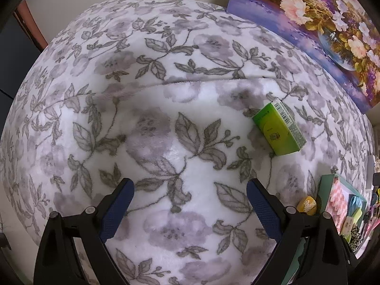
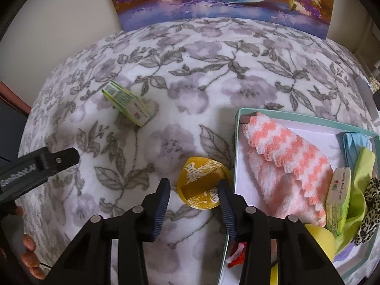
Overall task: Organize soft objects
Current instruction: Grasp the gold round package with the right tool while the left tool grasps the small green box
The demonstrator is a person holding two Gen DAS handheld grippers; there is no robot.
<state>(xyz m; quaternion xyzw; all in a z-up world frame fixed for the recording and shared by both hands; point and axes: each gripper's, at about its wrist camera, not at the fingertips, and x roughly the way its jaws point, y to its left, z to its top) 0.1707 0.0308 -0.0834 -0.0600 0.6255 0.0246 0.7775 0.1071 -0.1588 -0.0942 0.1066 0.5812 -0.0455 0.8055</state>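
A small yellow round pad (image 2: 201, 186) with white characters lies on the floral blanket (image 2: 190, 83), beside the teal box (image 2: 237, 142). My right gripper (image 2: 194, 198) points down at it, jaws partly open, straddling the pad. The right finger overlaps its edge and the left finger stands clear of it. A green tissue pack (image 2: 128, 104) lies farther back on the left. My left gripper (image 1: 190, 204) hangs open over bare blanket (image 1: 166, 95), with the tissue pack (image 1: 279, 128) up to its right and the yellow pad (image 1: 307, 204) near its right finger.
The box holds a pink-and-white fuzzy cloth (image 2: 285, 166), another tissue pack (image 2: 338, 199), a lime cloth (image 2: 361, 185), a blue cloth (image 2: 356, 142), a leopard scrunchie (image 2: 370, 213) and a yellow sponge (image 2: 320, 239). A flower painting (image 2: 225, 0) leans at the back. A hand (image 2: 28, 249) holds the left tool.
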